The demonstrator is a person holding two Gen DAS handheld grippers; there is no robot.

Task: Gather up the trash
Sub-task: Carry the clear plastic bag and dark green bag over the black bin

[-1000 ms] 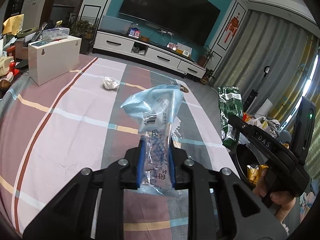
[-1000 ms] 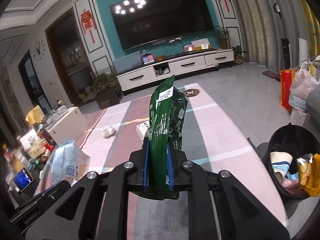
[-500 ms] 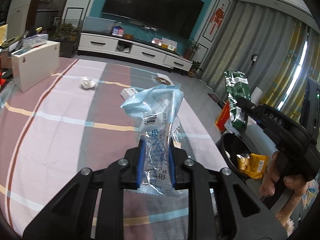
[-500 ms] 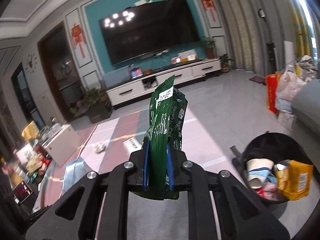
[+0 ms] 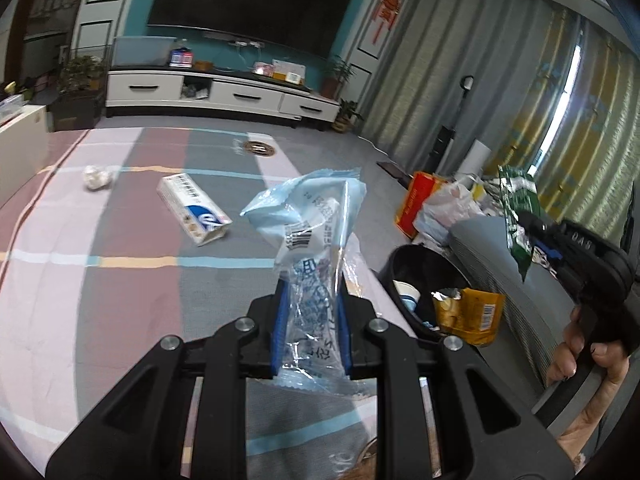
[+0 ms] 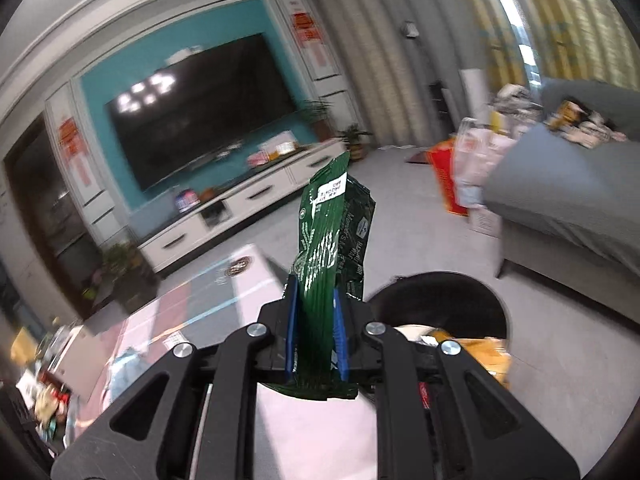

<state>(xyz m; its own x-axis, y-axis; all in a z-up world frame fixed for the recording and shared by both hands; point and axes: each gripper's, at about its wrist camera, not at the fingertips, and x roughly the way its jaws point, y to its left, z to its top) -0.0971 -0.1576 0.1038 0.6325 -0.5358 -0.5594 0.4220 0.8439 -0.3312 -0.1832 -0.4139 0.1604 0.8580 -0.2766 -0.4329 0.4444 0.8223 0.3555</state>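
My left gripper [image 5: 311, 320] is shut on a light blue plastic wrapper [image 5: 312, 224], held upright above the striped table near its right edge. My right gripper [image 6: 317, 332] is shut on a green foil snack bag [image 6: 334, 240]. That green snack bag [image 5: 518, 216] also shows at the right of the left wrist view, above the black trash bin [image 5: 404, 258]. The trash bin [image 6: 472, 300] sits on the floor beside the table and holds a yellow packet [image 5: 476, 314] and a cup. On the table lie a white and blue carton [image 5: 192, 208] and a crumpled white paper ball [image 5: 96, 177].
A person's hand [image 5: 588, 356] grips the right tool's handle. A grey sofa [image 6: 568, 196] stands right of the bin, with bags [image 5: 444, 204] and an orange box [image 5: 418, 204] on the floor behind. A white box [image 5: 20, 148] stands at the table's left. The TV cabinet [image 5: 216, 94] lines the far wall.
Both grippers have swung to the right with their wrappers. The green bag now hangs over the bin, and the bin sits closer in both views. The right view has rolled.
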